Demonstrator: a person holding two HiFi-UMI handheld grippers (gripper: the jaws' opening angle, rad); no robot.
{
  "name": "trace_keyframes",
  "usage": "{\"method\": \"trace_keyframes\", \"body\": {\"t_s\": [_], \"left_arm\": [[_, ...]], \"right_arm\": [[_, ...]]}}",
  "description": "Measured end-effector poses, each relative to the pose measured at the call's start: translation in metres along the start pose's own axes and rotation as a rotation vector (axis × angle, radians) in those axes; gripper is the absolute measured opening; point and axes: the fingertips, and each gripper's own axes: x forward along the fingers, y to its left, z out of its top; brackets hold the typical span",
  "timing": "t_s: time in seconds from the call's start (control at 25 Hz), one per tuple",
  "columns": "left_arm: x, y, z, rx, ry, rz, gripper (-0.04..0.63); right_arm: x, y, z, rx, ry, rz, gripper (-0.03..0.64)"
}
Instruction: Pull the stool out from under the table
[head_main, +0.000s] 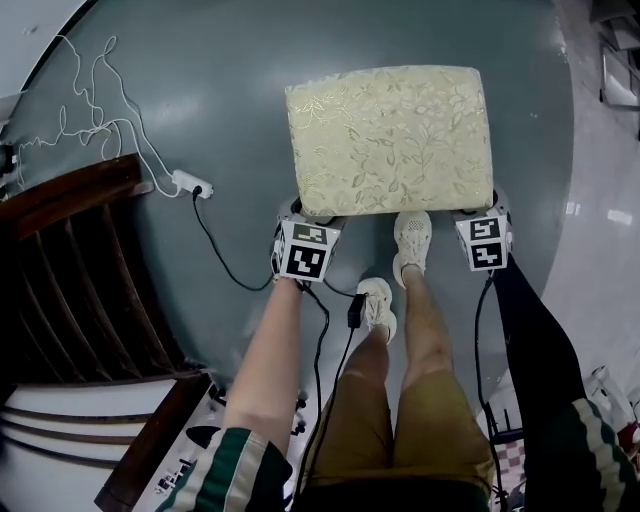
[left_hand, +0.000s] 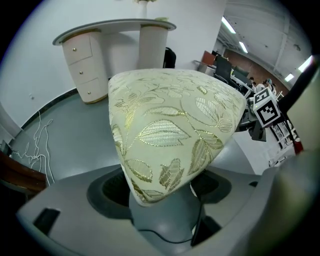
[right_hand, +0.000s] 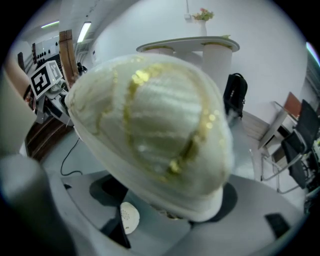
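Soft, even indoor light. Ceiling lights (left_hand: 230, 25) glow at the left gripper view's upper right. Both gripper views bulge and darken at the corners. The stool (right_hand: 150, 130) looms blurred in the right gripper view. Pale glare marks the floor (head_main: 590, 210) at right.

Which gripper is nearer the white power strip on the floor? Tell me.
Left. The left gripper holds the stool at its near-left corner, toward the power strip; the right gripper holds the near-right corner, farther off.

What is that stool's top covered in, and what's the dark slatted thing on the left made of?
The stool looks upholstered in padded cream fabric with glinting gold-thread leaves; its corners are soft and rounded. The slatted piece seems dark, glossy wood, judging by its reddish-brown sheen.
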Motion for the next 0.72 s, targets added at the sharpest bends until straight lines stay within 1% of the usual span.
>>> {"method": "trace_keyframes", "body": {"t_s": [0.08, 0.12, 0.2, 0.28, 0.36, 0.44, 0.48, 0.56, 0.6, 0.68, 0.72], "left_arm": [[0.001, -0.002, -0.012, 0.021, -0.011, 0.005, 0.370], [0.001, -0.005, -0.026, 0.037, -0.027, 0.008, 0.368], [-0.003, -0.016, -0.067, 0.063, -0.046, 0.012, 0.368], [-0.007, -0.027, -0.099, 0.080, -0.043, 0.007, 0.365], [-0.008, -0.030, -0.108, 0.089, -0.049, 0.005, 0.357], [-0.008, -0.027, -0.106, 0.089, -0.067, 0.011, 0.356], [-0.008, -0.026, -0.105, 0.088, -0.076, 0.014, 0.356], [-0.008, -0.026, -0.107, 0.086, -0.086, 0.019, 0.356], [-0.010, -0.026, -0.110, 0.084, -0.082, 0.019, 0.350], [-0.017, -0.027, -0.119, 0.080, -0.069, 0.015, 0.373], [-0.023, -0.027, -0.122, 0.082, -0.065, 0.014, 0.373]], "right_arm": [[-0.001, 0.008, -0.012, 0.010, 0.001, -0.018, 0.391], [-0.003, 0.017, -0.024, 0.013, -0.003, -0.034, 0.390], [-0.012, 0.043, -0.061, 0.006, 0.007, -0.063, 0.385], [-0.021, 0.063, -0.094, -0.032, 0.049, -0.065, 0.385], [-0.025, 0.068, -0.103, -0.048, 0.071, -0.055, 0.384], [-0.027, 0.067, -0.098, -0.018, 0.061, -0.047, 0.370], [-0.027, 0.067, -0.096, -0.007, 0.056, -0.045, 0.371], [-0.031, 0.069, -0.098, -0.022, 0.059, -0.050, 0.385], [-0.034, 0.071, -0.100, -0.031, 0.061, -0.055, 0.391], [-0.045, 0.075, -0.104, -0.026, 0.060, -0.064, 0.394], [-0.051, 0.076, -0.105, -0.017, 0.058, -0.069, 0.394]]}}
